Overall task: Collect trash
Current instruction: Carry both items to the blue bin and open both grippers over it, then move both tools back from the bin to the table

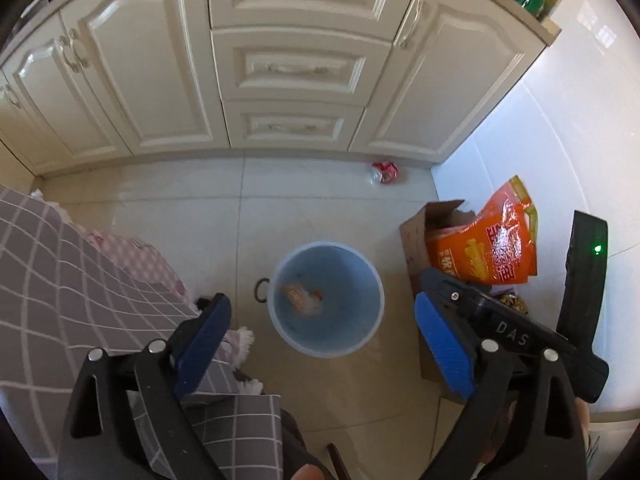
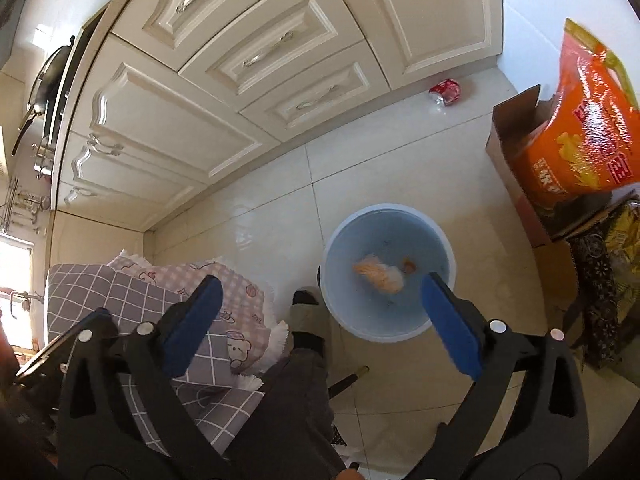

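A light blue trash bin (image 1: 376,280) stands on the tiled floor, with orange and white scraps (image 1: 302,298) at its bottom. It also shows in the right wrist view (image 2: 340,236), with the scraps (image 2: 380,274) inside. A crumpled red and white wrapper (image 1: 385,171) lies on the floor by the cabinet base, seen too in the right wrist view (image 2: 446,91). My left gripper (image 1: 320,328) is open and empty, held above the bin. My right gripper (image 2: 320,308) is open and empty, above the bin's left edge. The right gripper's body shows at the right of the left wrist view.
Cream cabinets (image 1: 296,64) line the far side. A cardboard box (image 1: 416,236) with an orange bag (image 1: 492,240) stands right of the bin. A grey checked cloth (image 1: 60,264) and pink cloth (image 2: 224,280) lie at left. A person's slippered foot (image 2: 308,312) is beside the bin.
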Action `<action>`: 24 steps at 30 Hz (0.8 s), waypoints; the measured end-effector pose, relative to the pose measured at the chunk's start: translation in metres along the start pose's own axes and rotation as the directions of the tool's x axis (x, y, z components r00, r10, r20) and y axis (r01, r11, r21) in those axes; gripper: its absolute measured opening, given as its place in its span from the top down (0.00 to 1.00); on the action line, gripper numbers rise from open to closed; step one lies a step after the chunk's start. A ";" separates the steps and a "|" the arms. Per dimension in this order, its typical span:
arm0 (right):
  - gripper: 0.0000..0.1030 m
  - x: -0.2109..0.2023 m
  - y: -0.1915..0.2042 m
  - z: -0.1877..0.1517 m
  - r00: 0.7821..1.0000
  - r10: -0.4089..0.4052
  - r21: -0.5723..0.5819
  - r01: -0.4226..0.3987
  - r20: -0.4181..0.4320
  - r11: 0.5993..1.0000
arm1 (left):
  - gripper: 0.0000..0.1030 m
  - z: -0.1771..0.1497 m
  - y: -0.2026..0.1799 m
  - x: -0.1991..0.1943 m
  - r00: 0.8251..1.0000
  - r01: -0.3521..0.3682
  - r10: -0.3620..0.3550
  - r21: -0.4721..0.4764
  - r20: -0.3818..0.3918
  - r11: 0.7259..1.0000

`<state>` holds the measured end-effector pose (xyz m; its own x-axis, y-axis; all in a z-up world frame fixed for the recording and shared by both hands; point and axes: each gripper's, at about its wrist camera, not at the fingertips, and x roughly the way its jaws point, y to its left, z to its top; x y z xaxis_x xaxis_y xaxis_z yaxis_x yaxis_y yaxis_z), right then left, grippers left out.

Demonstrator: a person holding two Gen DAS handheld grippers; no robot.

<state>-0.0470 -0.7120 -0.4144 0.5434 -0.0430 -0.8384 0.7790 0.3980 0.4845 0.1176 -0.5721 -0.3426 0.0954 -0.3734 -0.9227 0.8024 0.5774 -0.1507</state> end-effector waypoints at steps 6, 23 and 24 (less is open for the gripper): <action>0.06 -0.029 0.015 -0.007 0.999 -0.003 -0.025 0.004 0.054 1.000 | 0.09 -0.008 0.000 -0.043 0.995 -0.031 0.029 0.017 0.095 0.999; 0.06 -0.141 0.126 -0.039 0.964 0.129 -0.230 -0.074 0.234 0.970 | 0.07 -0.051 0.029 -0.193 0.917 -0.072 0.082 -0.040 0.389 0.997; 0.06 -0.146 0.133 -0.043 0.961 0.139 -0.247 -0.078 0.240 0.966 | 0.07 -0.055 0.034 -0.204 0.909 -0.073 0.087 -0.049 0.407 0.996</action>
<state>-0.0360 -0.6134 -0.2377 0.7052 -0.2058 -0.6785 0.6330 0.6139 0.4717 0.0927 -0.4364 -0.1791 0.3964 -0.5848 -0.7077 0.7634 0.6382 -0.0998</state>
